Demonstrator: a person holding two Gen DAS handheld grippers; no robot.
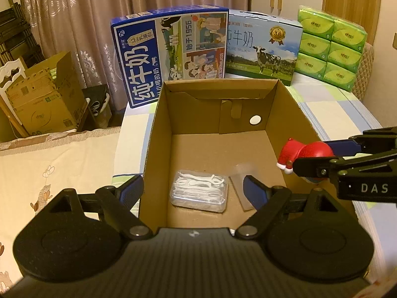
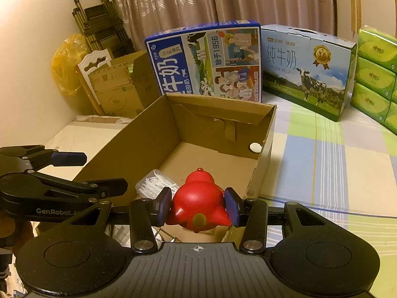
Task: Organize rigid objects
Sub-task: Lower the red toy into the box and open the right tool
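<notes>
An open cardboard box [image 1: 161, 124] [image 2: 139, 134] stands on the bed. On its floor lie a clear case of white floss picks [image 1: 199, 190] [image 2: 155, 181] and a small clear plastic piece [image 1: 242, 173]. My left gripper [image 1: 192, 190] [image 2: 96, 171] hangs open over the box's near left corner, one finger outside the left wall, with nothing between its fingers. My right gripper [image 2: 198, 207] [image 1: 315, 155] is shut on a red Santa-like toy [image 2: 198, 203] [image 1: 305, 152] with white trim, held above the box's right wall at its near end.
Behind the box stand a dark blue milk carton [image 1: 171, 54], a light blue one with a cow [image 1: 263, 47] and stacked green tissue packs [image 1: 330, 47]. Cardboard boxes [image 1: 42, 101], a folded cart [image 2: 99, 24] and a yellow bag [image 2: 64, 67] crowd the left. A checked sheet [image 2: 322, 161] lies to the right.
</notes>
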